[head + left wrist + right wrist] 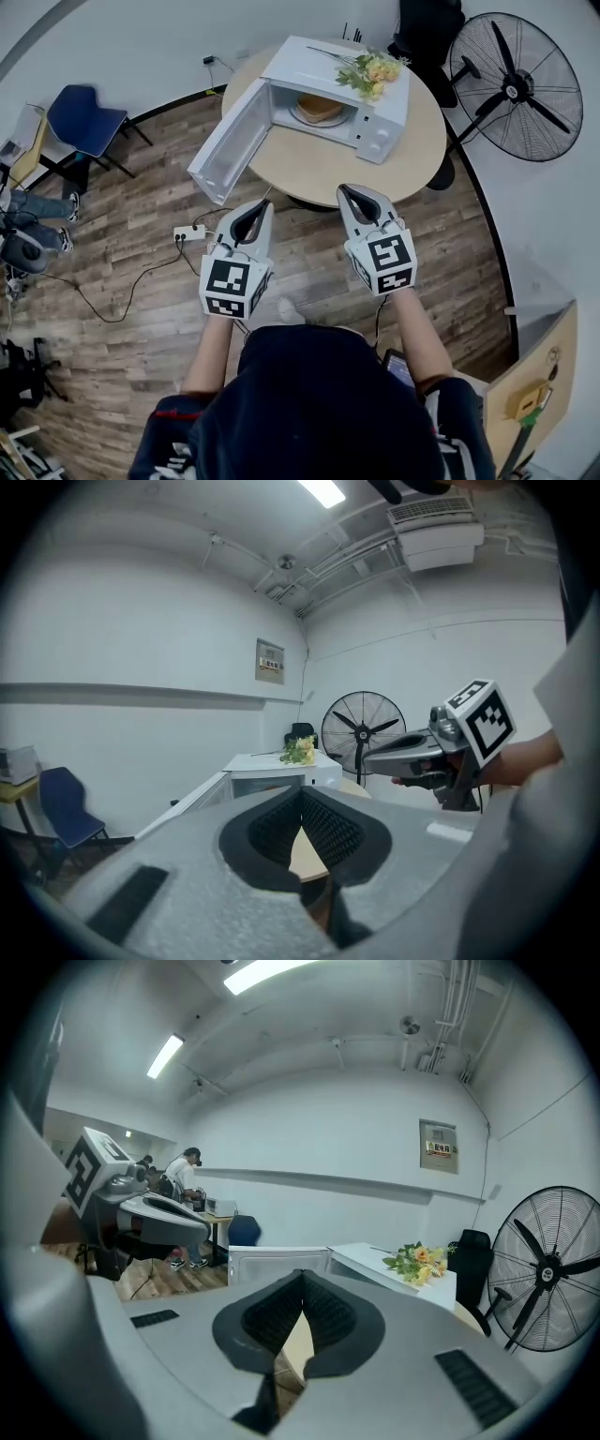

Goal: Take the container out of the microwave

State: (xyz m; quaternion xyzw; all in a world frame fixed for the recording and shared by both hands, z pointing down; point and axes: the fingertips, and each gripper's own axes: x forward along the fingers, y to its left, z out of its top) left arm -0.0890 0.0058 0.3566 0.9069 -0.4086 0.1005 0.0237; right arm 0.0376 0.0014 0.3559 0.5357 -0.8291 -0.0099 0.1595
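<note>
A white microwave (361,111) stands on a round beige table (309,169) with its door (228,142) swung open to the left. Inside it a tan container (319,107) sits on the turntable plate. Both grippers are held side by side in front of the table's near edge, short of the microwave. My left gripper (262,205) is shut and holds nothing, and so is my right gripper (348,191). In the left gripper view the shut jaw tips (302,795) point at the microwave (272,765). The right gripper's tips (302,1280) also meet.
Yellow flowers (373,69) lie on top of the microwave. A black standing fan (528,86) is at the right and a blue chair (82,117) at the left. A power strip (189,232) with cables lies on the wooden floor. A wooden cabinet (536,375) stands at the lower right.
</note>
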